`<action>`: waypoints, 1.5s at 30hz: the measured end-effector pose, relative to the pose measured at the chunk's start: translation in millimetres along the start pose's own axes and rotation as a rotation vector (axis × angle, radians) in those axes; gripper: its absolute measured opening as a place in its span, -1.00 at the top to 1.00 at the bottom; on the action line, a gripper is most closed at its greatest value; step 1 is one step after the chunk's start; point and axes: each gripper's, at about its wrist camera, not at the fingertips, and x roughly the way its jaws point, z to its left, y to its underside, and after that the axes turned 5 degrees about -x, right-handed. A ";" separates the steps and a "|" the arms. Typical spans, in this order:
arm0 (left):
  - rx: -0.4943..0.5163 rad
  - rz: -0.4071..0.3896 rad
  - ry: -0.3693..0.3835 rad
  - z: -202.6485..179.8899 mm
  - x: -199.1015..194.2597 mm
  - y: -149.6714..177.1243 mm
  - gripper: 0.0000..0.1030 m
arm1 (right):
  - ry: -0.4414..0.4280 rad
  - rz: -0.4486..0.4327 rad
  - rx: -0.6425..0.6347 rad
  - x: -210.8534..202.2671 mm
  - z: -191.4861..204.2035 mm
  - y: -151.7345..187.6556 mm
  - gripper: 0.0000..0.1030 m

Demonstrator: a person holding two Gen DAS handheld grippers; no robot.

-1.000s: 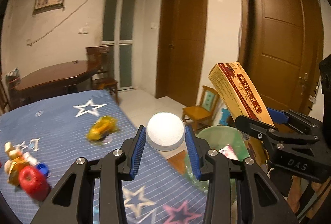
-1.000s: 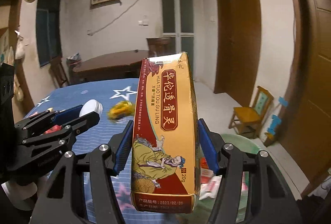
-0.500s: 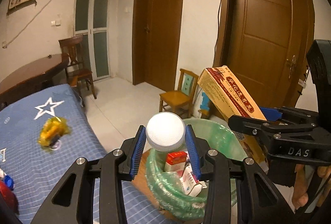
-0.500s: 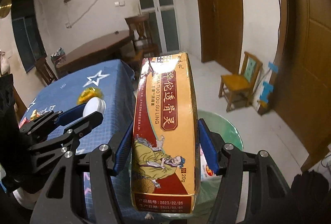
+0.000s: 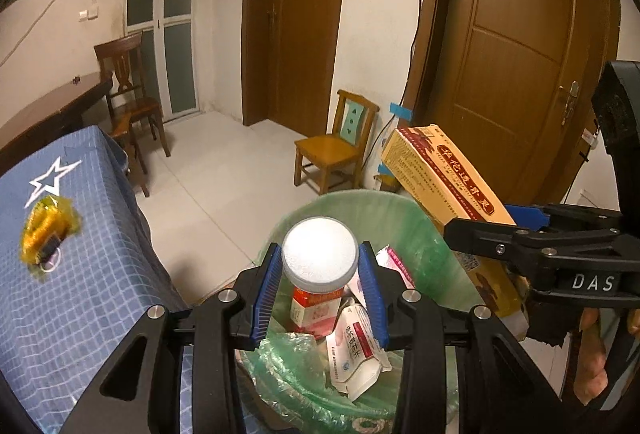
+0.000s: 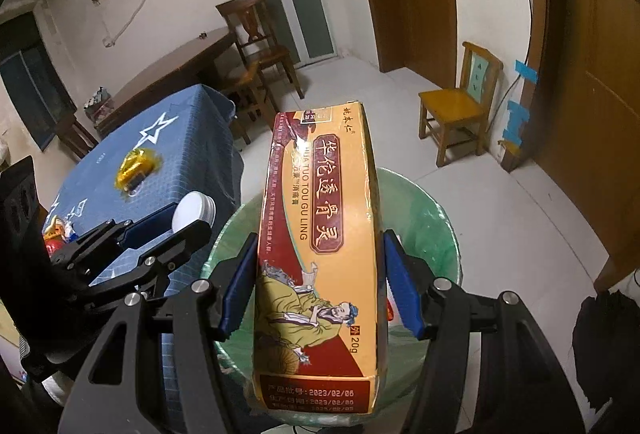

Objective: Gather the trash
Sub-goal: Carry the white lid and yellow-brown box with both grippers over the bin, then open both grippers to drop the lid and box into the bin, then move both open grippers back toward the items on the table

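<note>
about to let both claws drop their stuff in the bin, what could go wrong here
1. The long yellow box in the right claw spans much of the green-lined bin; released at a slant, it may catch on the rim and tip out.
2. The white-capped bottle in the left claw sits near the bin's near edge, beside the blue tablecloth; it could bounce off the packets piled inside.
3. The claws are close together and could knock each other.
</note>
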 end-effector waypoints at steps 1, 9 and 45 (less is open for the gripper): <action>0.001 0.006 0.000 -0.6 4.3 1.4 0.21 | -0.001 0.004 0.003 2.1 -3.3 0.5 -0.13; 0.003 0.020 0.001 -3.5 15.7 2.7 0.21 | -0.007 0.015 0.005 8.3 -11.6 1.7 -0.13; -0.011 -0.014 -0.022 12.7 -40.8 14.8 -0.43 | -0.028 -0.121 0.024 -39.3 -1.3 18.3 -0.48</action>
